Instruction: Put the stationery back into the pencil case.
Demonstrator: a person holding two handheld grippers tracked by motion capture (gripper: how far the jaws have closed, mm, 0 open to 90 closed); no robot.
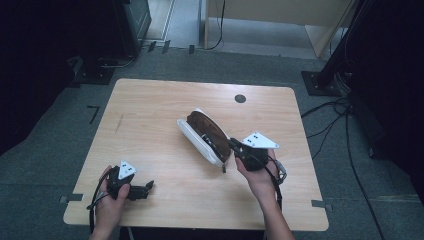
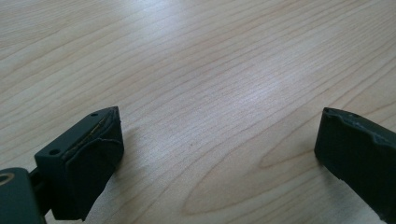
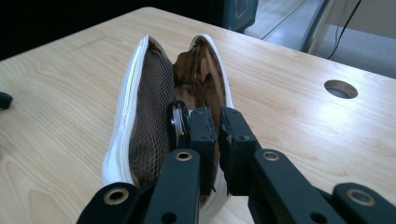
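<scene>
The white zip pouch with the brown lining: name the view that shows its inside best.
The right gripper view: the white zip pouch gapes toward the camera, showing mesh and lining. The high view shows it small, from above; the left gripper view gives bare table.

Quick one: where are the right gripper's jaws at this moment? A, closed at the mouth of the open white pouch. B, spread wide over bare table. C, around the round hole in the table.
A: the right gripper has its jaws closed at the open mouth of the white pouch.
</scene>
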